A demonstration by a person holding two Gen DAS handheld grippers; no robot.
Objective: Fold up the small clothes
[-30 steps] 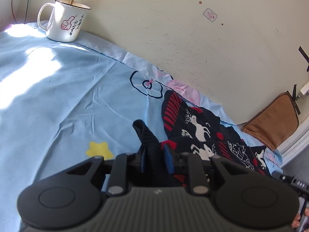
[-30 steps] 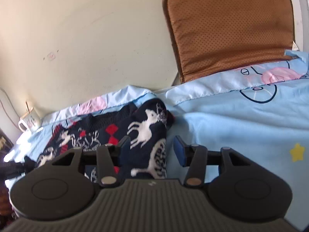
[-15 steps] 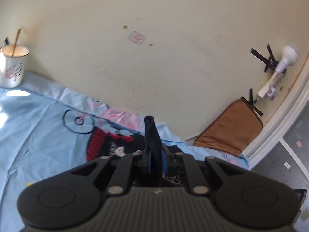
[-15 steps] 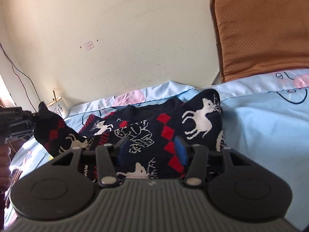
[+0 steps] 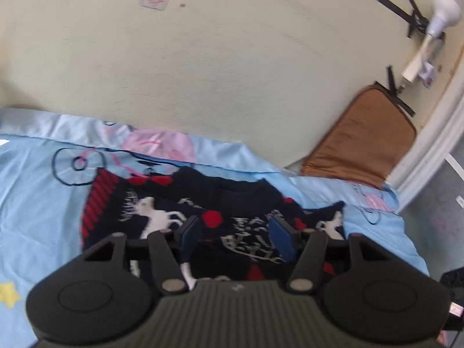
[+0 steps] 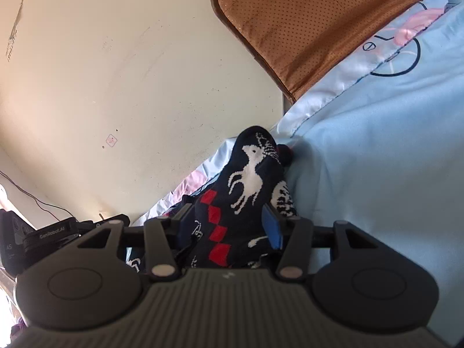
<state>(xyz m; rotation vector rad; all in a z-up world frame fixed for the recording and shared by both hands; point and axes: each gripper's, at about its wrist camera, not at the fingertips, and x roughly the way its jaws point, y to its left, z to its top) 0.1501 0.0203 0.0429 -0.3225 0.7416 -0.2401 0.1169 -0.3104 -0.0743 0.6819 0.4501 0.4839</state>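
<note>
Pale-blue printed bedsheet (image 5: pixel 40 203) carries the navy reindeer-patterned knitted sweater (image 5: pixel 162 214); over it, left gripper (image 5: pixel 236 239) and right gripper (image 6: pixel 229 221) gape unclamped, so its folded sleeve could spring back

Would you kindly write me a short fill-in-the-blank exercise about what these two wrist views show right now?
1. The dark sweater is patterned with white ____.
2. It lies on a light ____ bedsheet.
3. The left hand-held gripper has its fingers ____ above the sweater.
4. A ____ cushion leans against the wall.

Missing words: reindeer; blue; open; brown
</note>
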